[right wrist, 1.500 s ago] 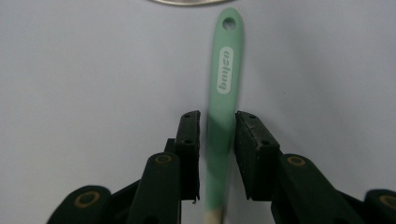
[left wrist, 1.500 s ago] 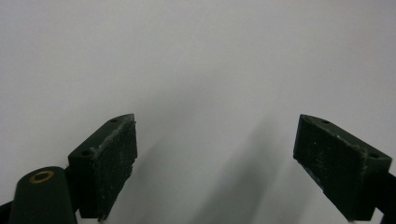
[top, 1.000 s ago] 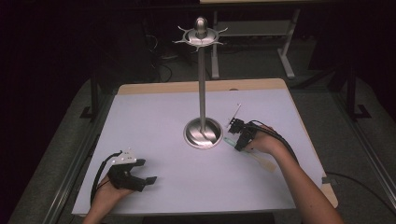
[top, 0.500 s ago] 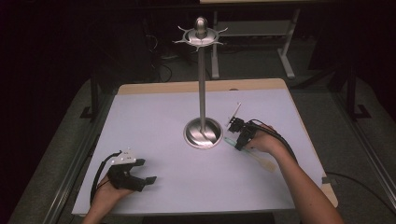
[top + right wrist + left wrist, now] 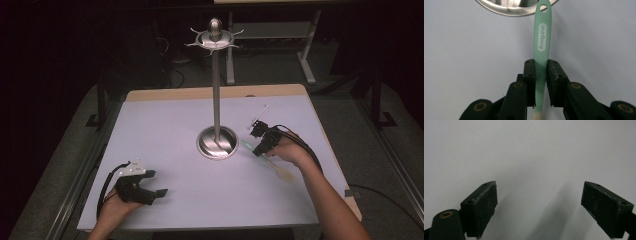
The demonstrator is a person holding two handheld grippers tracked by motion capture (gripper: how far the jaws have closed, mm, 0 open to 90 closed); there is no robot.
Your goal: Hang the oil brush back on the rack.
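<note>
Dark room, pale lavender bench (image 5: 175,130) with a wooden edge at the far side. Right hand-held gripper (image 5: 540,67) clamped on the mint-green handle of a spatula (image 5: 542,47), pads tight against both sides after closing a little further on it just now. Handle tip, with its hanging hole, straight ahead of the jaws, at the rim of the round steel base of a utensil stand (image 5: 217,142); cream blade behind the grip, toward the right hand (image 5: 290,150). In the high view, spatula (image 5: 272,165) flat on the bench, stand just left of the right hand-held gripper (image 5: 261,142). Left hand-held gripper (image 5: 539,205) low over bare bench, jaws wide apart, nothing between them; well apart from the stand, at the near left (image 5: 150,192).
</note>
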